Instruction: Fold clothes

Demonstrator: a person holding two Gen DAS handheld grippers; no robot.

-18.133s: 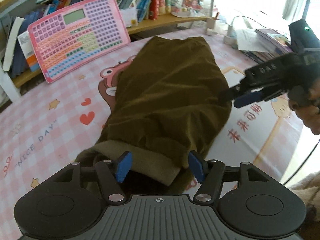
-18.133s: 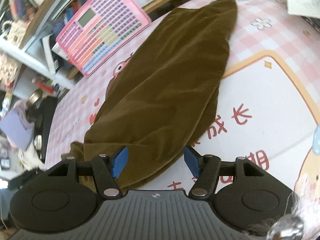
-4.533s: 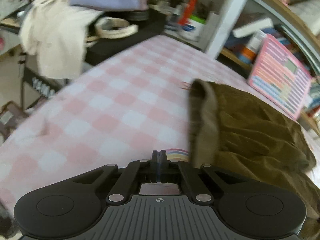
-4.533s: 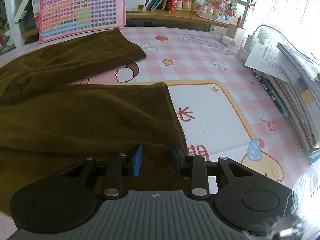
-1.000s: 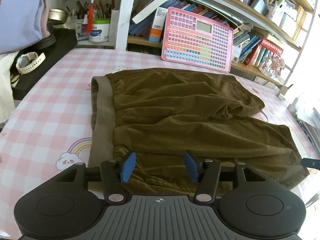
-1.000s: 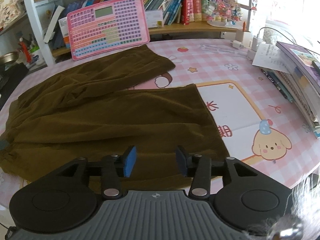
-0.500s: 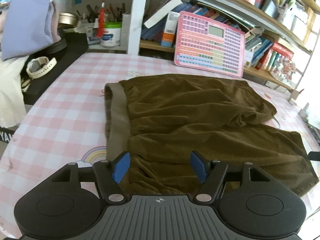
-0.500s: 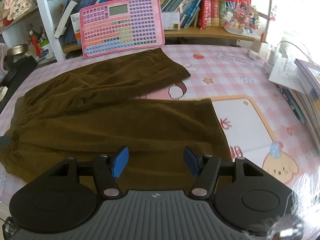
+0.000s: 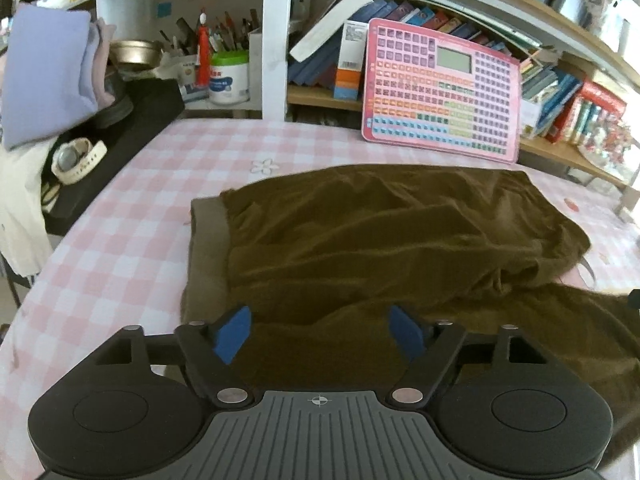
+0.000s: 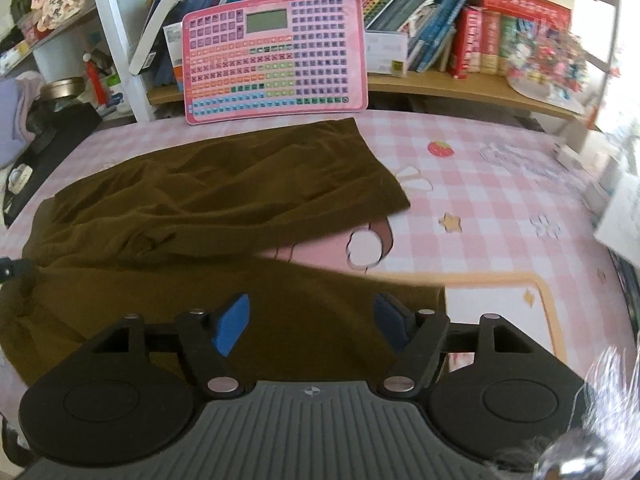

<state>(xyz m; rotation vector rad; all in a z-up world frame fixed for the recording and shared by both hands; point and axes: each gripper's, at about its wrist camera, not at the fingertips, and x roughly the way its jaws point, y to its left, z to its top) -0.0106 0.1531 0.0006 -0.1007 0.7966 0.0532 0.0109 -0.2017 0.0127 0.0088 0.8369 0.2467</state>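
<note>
- Left gripper [image 9: 320,334]: jaws spread wide, holding nothing, above the near leg of the brown trousers [image 9: 360,240] (waistband off to its left).
- Right gripper [image 10: 312,330]: jaws likewise apart, empty, trousers just ahead.

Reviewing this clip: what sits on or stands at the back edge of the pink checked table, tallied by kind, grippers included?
Brown trousers: 1
Pink keyboard toy board, propped against the shelf: 1
Grippers, both open above the trousers: 2, the left gripper and the right gripper
Total: 4
</note>
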